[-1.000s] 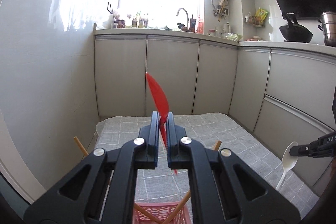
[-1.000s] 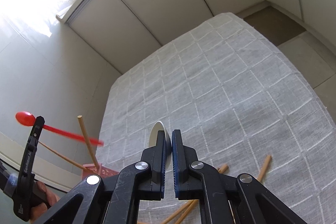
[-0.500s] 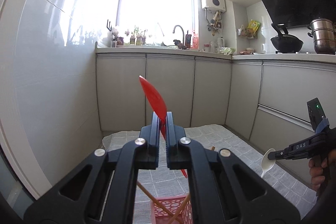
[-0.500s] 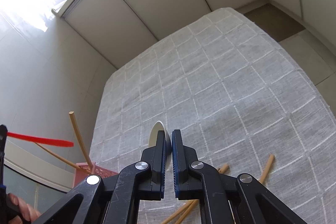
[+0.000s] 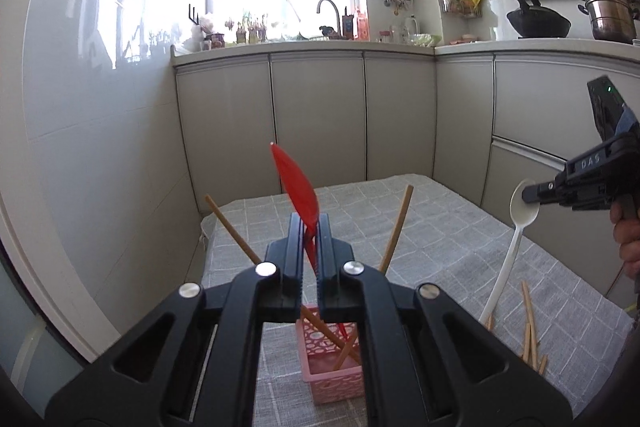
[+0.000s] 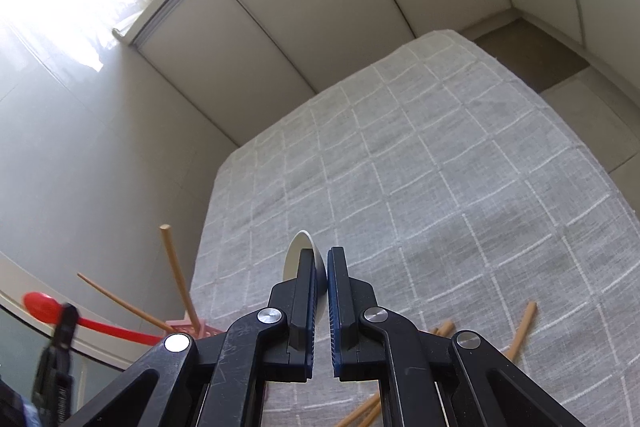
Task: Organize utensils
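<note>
Hovering over the pink basket at 6 o'clock in the left view, the red spoon is pinched near its bowl by the left gripper, its fingers clenched on it, handle tip apparently just inside the rim. Crossed chopsticks inside could deflect it and tip the basket. At 3 o'clock, the right gripper clamps the white spoon above the grey-clothed surface; its long handle may snag loose chopsticks.

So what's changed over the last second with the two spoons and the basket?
The left gripper, shut on the red spoon, has carried it over the pink basket, handle tip now dipping inside. The right gripper stayed put, clamped on the white spoon; loose chopsticks unmoved.
</note>
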Action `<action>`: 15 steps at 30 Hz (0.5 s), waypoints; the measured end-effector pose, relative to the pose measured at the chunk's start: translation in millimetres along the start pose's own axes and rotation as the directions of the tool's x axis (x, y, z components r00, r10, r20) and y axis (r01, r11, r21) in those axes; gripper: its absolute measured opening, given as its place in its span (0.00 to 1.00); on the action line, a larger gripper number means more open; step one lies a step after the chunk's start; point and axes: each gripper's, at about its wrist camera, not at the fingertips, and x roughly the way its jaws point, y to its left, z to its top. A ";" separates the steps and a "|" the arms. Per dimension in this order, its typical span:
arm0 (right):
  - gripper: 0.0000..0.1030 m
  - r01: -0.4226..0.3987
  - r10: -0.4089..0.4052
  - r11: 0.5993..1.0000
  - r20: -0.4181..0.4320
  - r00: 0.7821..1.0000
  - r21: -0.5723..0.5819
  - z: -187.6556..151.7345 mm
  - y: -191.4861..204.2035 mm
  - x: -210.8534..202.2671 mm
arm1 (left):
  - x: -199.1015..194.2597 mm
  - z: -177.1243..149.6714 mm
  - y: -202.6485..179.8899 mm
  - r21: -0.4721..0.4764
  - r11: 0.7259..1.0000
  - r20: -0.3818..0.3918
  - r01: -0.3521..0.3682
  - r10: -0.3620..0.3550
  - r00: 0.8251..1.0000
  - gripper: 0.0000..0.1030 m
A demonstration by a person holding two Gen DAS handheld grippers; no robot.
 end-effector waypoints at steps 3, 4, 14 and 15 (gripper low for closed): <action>0.05 -0.019 0.020 0.999 0.050 0.999 -0.029 2.8 17.9 -7.6 | 5.3 -3.3 0.5 -0.011 1.000 -0.045 0.002 -0.002 0.999 0.06; 0.05 -0.022 0.025 0.999 0.073 0.997 -0.049 2.9 26.6 -10.7 | 6.9 -4.8 -0.1 -0.012 1.000 -0.061 0.005 -0.006 0.998 0.06; 0.05 -0.015 0.068 0.966 0.199 0.978 -0.257 -16.9 109.7 -10.4 | 11.7 -6.4 12.6 -0.150 0.988 -0.230 0.046 -0.081 0.970 0.35; 0.05 -0.007 0.066 0.961 0.206 0.976 -0.277 -20.2 116.1 -8.7 | 8.2 -4.0 14.8 -0.163 0.986 -0.230 0.041 -0.078 0.970 0.36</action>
